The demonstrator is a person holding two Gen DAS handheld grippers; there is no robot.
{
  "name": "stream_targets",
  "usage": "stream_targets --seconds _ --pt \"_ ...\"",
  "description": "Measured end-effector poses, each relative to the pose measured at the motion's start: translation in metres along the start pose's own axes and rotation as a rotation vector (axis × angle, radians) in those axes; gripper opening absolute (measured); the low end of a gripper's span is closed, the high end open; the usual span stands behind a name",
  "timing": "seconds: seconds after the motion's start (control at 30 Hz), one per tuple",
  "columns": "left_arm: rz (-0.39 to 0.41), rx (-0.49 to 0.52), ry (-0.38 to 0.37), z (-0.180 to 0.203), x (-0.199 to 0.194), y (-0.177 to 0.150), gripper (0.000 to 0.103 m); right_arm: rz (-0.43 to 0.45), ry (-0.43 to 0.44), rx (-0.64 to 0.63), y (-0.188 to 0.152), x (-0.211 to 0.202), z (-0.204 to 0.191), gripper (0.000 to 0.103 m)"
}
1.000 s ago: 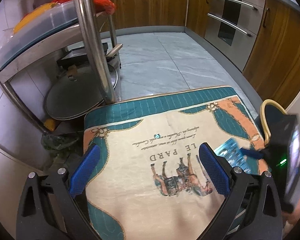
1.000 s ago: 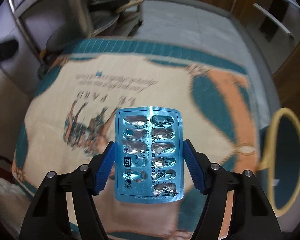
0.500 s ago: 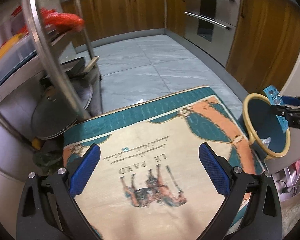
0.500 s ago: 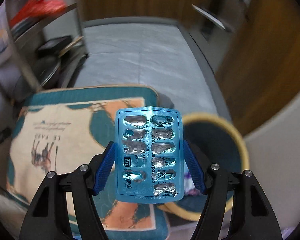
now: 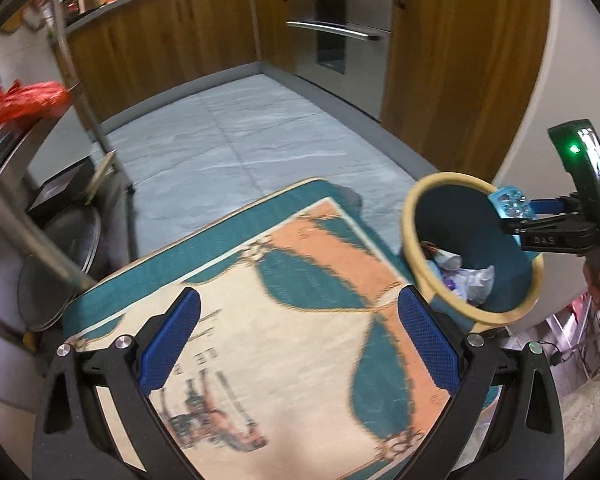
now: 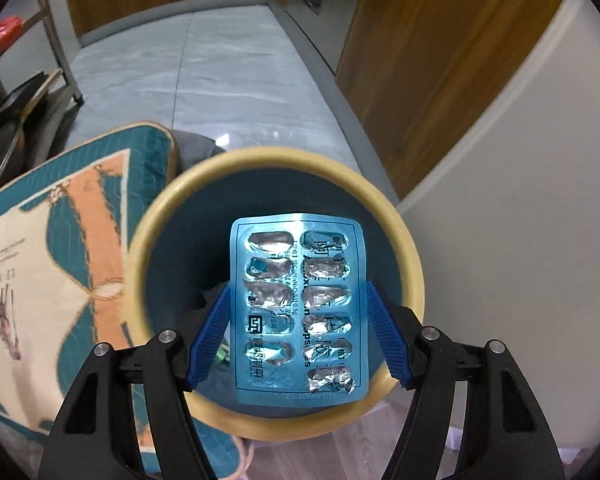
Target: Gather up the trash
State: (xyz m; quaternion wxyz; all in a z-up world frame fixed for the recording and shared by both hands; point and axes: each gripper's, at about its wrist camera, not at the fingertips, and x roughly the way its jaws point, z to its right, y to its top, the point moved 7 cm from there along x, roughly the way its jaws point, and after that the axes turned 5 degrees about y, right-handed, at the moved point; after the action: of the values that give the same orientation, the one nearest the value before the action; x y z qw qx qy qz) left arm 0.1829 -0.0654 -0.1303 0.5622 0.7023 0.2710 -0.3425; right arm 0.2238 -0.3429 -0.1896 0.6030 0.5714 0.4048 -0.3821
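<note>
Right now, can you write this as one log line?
right tool: holding blister pack | place: above bin | left tool: open, empty

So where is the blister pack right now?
The blister pack sits between the pads of the right hand-held gripper, over the open bin beside the cushion; the left wrist view shows it at the bin's far rim.

Grey tiled floor (image 5: 260,136) here, a printed teal-and-orange cushion (image 5: 300,340) over it, the yellow-rimmed bin (image 5: 416,200) just beside the cushion.
</note>
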Motion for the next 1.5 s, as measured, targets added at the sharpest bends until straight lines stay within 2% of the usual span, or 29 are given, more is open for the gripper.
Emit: stream_targets --seconds 0.07,0.27,0.4,0.5,0.7,0.93,1.2,1.33,1.5 --pt "0.010 0.017 -0.013 0.011 0.001 0.003 0.097 0.008 0.017 0.021 -0.001 -0.003 0.005 0.079" --pt "0.041 0.066 -0.046 0.039 -0.001 0.006 0.097 0.060 0.041 0.046 -0.006 -0.028 0.015 0.080" --pt "0.097 0.057 -0.077 0.046 -0.016 0.010 0.097 0.147 0.070 0.104 -0.016 -0.071 0.028 0.083" --pt "0.146 0.027 -0.107 0.047 -0.034 0.013 0.097 0.231 0.090 0.129 -0.030 -0.105 0.031 0.091" --pt "0.273 0.033 -0.150 0.061 -0.079 0.012 0.097 0.349 0.052 0.139 -0.064 -0.155 0.023 0.097" --pt "0.311 0.075 -0.165 0.075 -0.104 -0.001 0.097 0.508 -0.008 0.169 -0.089 -0.198 0.012 0.098" --pt "0.335 0.071 -0.206 0.076 -0.126 -0.012 0.097 0.581 -0.048 0.152 -0.106 -0.215 -0.014 0.098" --pt "0.352 0.109 -0.138 0.074 -0.128 -0.016 0.097 0.579 -0.072 0.139 -0.108 -0.215 -0.018 0.098" --pt "0.358 0.125 -0.116 0.070 -0.131 -0.019 0.098 0.580 -0.085 0.148 -0.112 -0.219 -0.020 0.098"
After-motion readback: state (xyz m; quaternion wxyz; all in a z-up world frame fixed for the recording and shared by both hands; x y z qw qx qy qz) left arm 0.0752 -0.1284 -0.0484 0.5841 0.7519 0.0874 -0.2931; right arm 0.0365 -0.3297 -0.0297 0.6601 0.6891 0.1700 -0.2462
